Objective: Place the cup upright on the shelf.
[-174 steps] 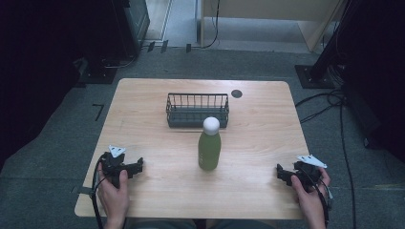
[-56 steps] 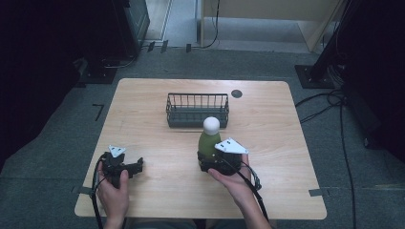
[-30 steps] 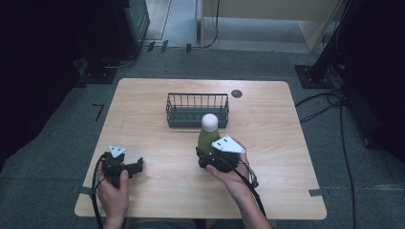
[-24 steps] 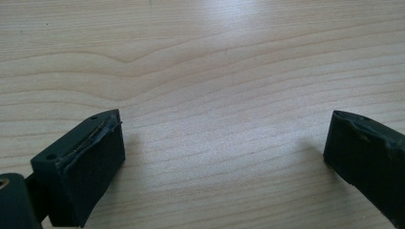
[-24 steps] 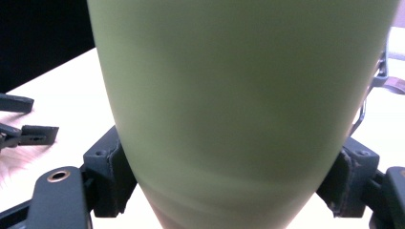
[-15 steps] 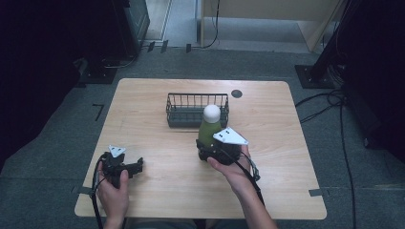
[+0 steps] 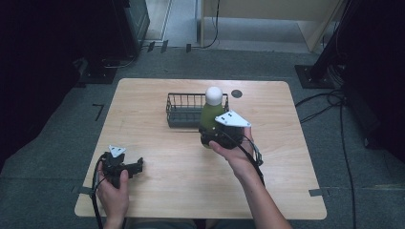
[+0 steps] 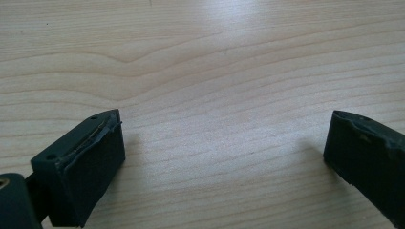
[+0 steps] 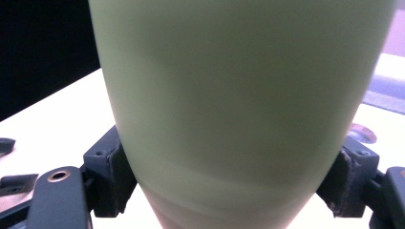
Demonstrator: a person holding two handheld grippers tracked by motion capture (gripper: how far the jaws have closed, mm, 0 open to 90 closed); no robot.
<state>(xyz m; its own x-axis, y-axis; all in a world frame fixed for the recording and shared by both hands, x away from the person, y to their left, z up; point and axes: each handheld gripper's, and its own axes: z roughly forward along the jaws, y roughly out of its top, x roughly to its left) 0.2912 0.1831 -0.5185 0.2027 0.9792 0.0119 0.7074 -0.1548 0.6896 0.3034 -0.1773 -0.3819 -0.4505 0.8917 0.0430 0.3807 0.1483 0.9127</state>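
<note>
**Green bottle in the right gripper's grasp, just in front of the wire basket**

The right gripper [image 7: 213, 137] is clamping the green bottle [image 7: 210, 117] low on its body, and in the right gripper view the two black jaws are pressing against both sides of the pale green wall [image 9: 243, 105]. The bottle is standing upright with its white round cap [image 7: 213, 95] on top, and from the high view it is sitting against the near right corner of the dark wire basket [image 7: 184, 110]; whether its base is touching the table [image 7: 286, 157] is hard to tell from here. The person's right hand [image 7: 236, 152] is gripping the tool from behind, cable trailing down the forearm.

Over on the other side, the left gripper [image 7: 136, 167] is resting low near the table's front left corner, well apart from the bottle. In the left gripper view its jaws are standing wide apart over bare wood grain [image 8: 215, 95], nothing between them. The left hand [image 7: 112, 193] is holding it.
</note>
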